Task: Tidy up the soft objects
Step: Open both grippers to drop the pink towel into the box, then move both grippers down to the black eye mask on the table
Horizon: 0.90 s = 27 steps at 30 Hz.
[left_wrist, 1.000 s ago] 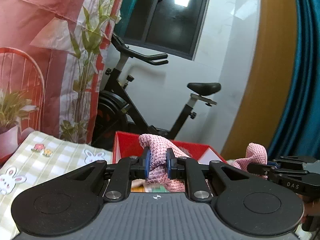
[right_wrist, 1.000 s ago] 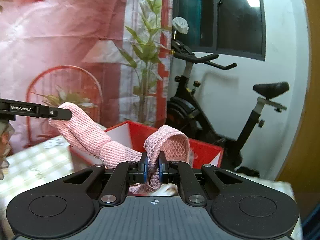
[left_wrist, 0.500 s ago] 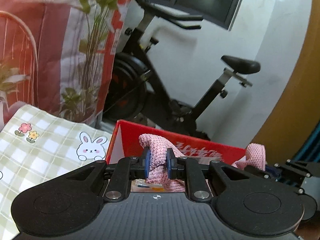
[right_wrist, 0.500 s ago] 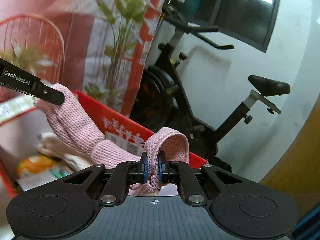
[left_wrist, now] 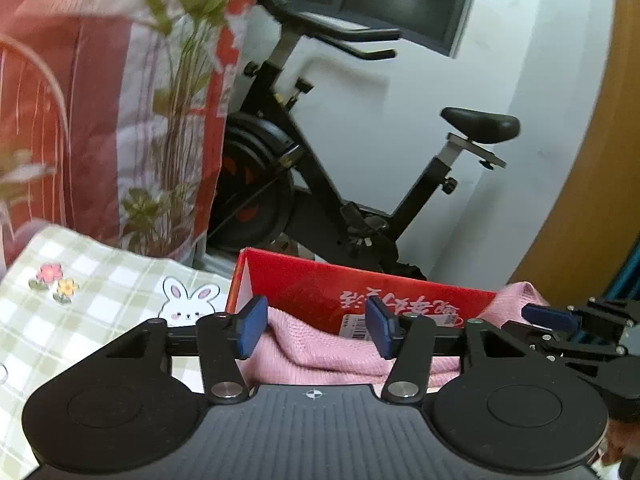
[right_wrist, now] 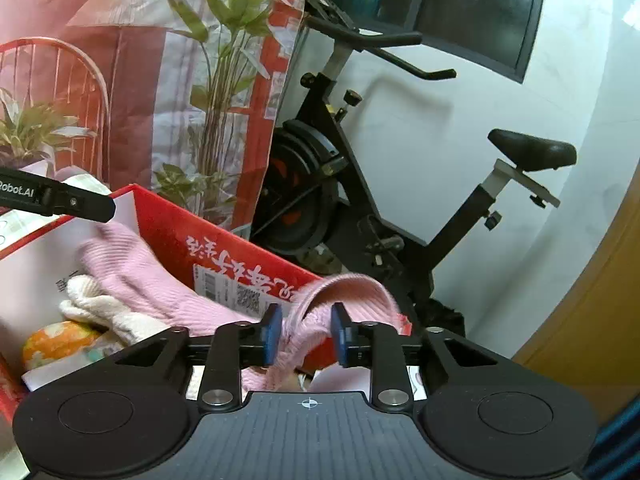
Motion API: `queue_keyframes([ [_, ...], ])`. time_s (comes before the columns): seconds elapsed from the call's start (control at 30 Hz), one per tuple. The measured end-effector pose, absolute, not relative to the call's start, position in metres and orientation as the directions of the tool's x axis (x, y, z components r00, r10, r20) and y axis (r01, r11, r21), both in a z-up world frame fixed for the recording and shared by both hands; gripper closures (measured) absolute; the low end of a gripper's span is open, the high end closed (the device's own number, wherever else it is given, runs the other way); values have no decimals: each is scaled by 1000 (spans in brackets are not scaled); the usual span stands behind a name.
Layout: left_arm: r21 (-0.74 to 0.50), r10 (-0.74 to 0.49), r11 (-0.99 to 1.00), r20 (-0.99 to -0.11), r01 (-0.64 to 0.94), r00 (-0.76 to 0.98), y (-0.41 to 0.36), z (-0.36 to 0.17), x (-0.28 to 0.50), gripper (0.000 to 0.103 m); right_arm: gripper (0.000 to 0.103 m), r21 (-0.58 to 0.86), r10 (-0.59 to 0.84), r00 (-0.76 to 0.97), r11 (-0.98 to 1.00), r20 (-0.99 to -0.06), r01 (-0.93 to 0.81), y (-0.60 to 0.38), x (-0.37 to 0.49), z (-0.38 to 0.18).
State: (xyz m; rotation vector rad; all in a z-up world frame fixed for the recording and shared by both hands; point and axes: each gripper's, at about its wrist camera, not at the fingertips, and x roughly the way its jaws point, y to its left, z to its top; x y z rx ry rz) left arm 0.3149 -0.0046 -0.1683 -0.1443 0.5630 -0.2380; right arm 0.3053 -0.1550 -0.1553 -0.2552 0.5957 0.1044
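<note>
So the red box (right_wrist: 224,248) sits at the far edge of the desk (left_wrist: 100,292), which has that checked bunny cloth on it. The box's back wall stands upright right ahead of both grippers, and past it there's not much room, since an exercise bike (left_wrist: 320,184) is parked just behind, in front of the white wall. A printed backdrop with plants (right_wrist: 140,80) closes off the left side.

Left gripper (left_wrist: 316,330) is tipped downward over the box, and its jaws have just been opening. They stand well apart now, with the pink knit glove (left_wrist: 320,352) slumped low between them, pads not pressing on it. Right gripper (right_wrist: 306,332) is angled down too, and its jaws have just been opening as well, narrower than the left. The glove's cuff loops up between the blue pads (right_wrist: 272,332), and the pads look clear of it, though the knit is close to the left one.

The glove lies inside the box, fingers toward the left, cuff end draped by the back right corner. Under it are a cream knit item (right_wrist: 104,312) and something orange (right_wrist: 56,340). In the right wrist view, the left gripper's finger hangs over the box's left rim.
</note>
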Motion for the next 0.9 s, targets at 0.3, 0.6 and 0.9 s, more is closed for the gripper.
queue_keyframes([
  [0.3, -138, -316, 948, -507, 286, 802, -7, -150, 272, 33, 57, -128, 83, 823, 974, -561, -185, -163, 257, -137],
  [0.6, -140, -349, 935, -535, 327, 769, 11, -146, 199, 31, 47, 13, 184, 856, 979, -483, -203, -165, 169, -126],
  [0.9, -174, -377, 921, -619, 348, 689, 28, -182, 120, 31, 47, 107, 235, 834, 972, -499, -210, -158, 84, -152],
])
